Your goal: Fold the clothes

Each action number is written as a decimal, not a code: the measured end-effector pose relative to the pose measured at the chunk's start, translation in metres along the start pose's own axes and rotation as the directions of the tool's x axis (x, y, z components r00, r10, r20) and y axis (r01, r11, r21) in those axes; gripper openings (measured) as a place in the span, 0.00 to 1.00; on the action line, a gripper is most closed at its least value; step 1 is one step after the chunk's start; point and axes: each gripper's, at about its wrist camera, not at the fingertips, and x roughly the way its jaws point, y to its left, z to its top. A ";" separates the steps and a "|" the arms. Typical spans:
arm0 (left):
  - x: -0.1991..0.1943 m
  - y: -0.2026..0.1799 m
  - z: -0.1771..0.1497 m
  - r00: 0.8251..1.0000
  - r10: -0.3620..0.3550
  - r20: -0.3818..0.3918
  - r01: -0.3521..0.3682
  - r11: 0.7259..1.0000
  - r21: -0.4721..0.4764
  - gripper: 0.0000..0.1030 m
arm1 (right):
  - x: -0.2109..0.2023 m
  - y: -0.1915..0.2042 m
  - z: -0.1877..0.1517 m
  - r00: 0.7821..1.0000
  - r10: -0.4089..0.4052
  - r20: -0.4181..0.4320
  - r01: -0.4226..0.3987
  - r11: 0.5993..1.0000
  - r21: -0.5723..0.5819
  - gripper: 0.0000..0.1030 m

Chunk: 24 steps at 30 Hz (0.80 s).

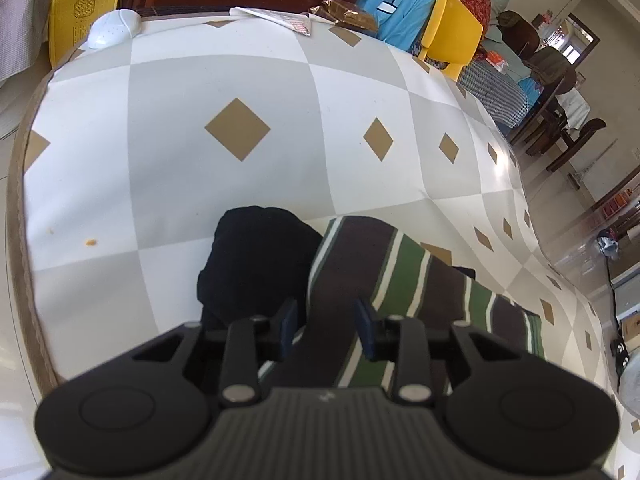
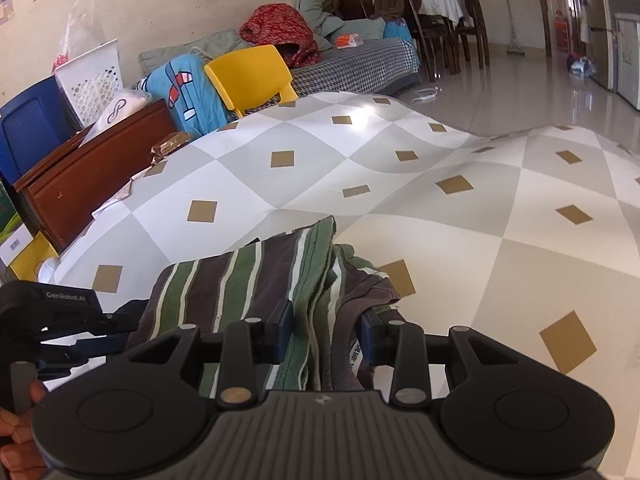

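On the checkered table (image 1: pixel 224 80), striped shirt (image 1: pixel 360 264) between parted left gripper (image 1: pixel 327 326) fingers (ungripped), right gripper (image 2: pixel 326 330) pinching its bunched folds

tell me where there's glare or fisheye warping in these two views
Left wrist view: the checkered tablecloth bulges with barrel distortion, with a small glare streak near its right edge, and the room behind looks tilted. Right wrist view: a bright highlight sits on the tablecloth's far ridge, and the glossy floor reflects window light.
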 end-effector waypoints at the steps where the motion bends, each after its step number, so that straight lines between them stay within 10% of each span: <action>1: 0.004 -0.001 -0.001 1.000 -0.003 -0.011 0.004 1.000 0.008 0.35 | 0.001 -0.003 0.000 1.000 0.006 -0.011 -0.006 1.000 0.017 0.34; 10: 0.030 -0.008 -0.005 0.999 -0.009 -0.044 0.011 0.999 0.034 0.44 | 0.017 -0.006 -0.009 0.997 0.051 -0.058 -0.048 0.998 0.047 0.35; 16: 0.037 -0.017 -0.009 0.998 -0.044 -0.053 0.047 0.997 0.067 0.17 | 0.023 -0.005 -0.010 0.996 0.064 -0.066 -0.062 0.998 0.031 0.16; 24: 0.003 -0.036 -0.005 0.996 -0.083 0.031 0.079 0.990 0.117 0.13 | 0.008 0.006 -0.001 0.997 0.082 -0.011 -0.082 0.997 -0.011 0.11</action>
